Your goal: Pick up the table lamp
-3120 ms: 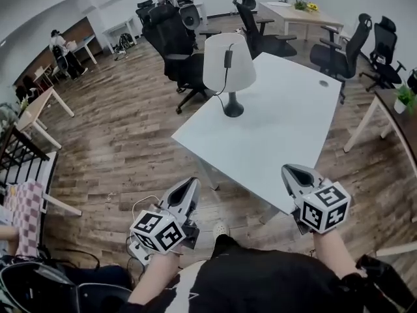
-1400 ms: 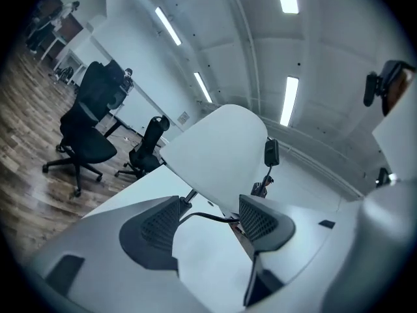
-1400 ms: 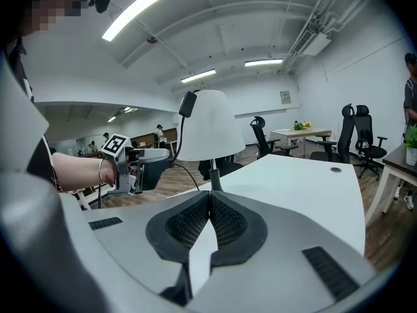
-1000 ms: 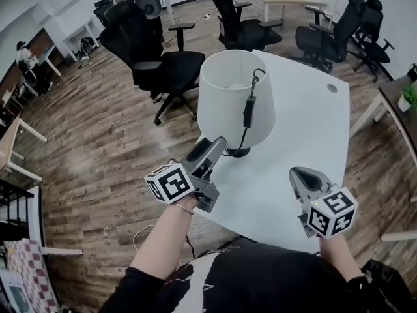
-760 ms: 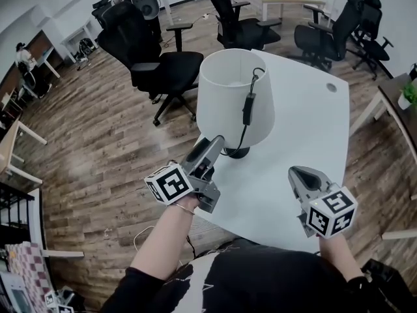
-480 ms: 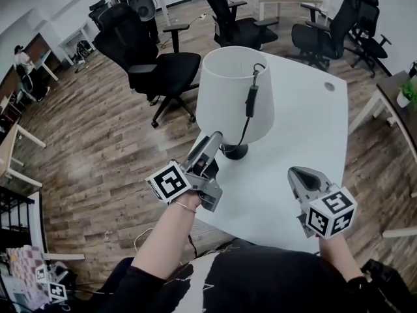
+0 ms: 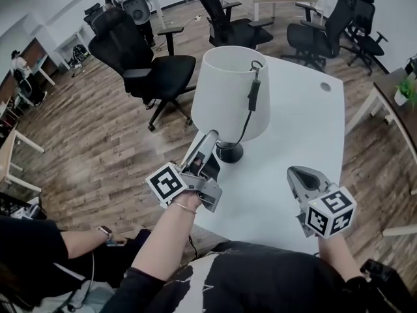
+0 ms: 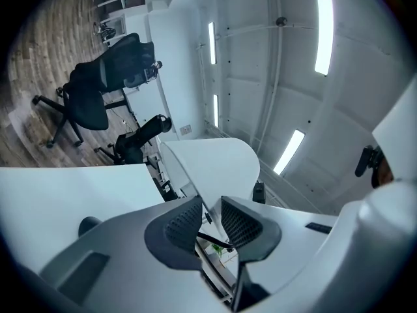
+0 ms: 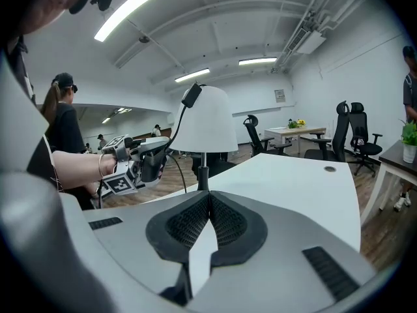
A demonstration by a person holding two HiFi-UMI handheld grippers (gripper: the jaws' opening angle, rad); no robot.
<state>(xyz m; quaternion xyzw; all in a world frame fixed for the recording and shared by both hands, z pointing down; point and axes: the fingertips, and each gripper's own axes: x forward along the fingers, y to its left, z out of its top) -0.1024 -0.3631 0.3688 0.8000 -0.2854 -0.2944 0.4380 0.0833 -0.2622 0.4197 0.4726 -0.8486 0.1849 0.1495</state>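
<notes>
The table lamp stands on the white table (image 7: 306, 129). It has a white shade (image 7: 228, 96), a black base (image 7: 229, 152) and a black cord with a switch (image 7: 253, 95) hanging down the shade. My left gripper (image 7: 210, 135) reaches up to the shade's lower rim at the table's left edge. In the left gripper view the rim of the shade (image 8: 215, 168) lies between the jaws of that gripper (image 8: 212, 217), which are closing with a gap still showing. My right gripper (image 7: 296, 173) is shut and empty over the table's near edge, right of the lamp (image 9: 203, 122).
Black office chairs (image 7: 140, 57) stand left of and behind the table (image 7: 228, 18). A person's arm and dark sleeve (image 7: 32, 253) are at the lower left. A potted plant (image 7: 405, 93) sits on a desk at the right edge. A cable hole (image 7: 325, 87) marks the table's far end.
My left gripper has moved forward and up to the shade's lower rim. A person's arm has come into view at the lower left. The right gripper has kept still.
</notes>
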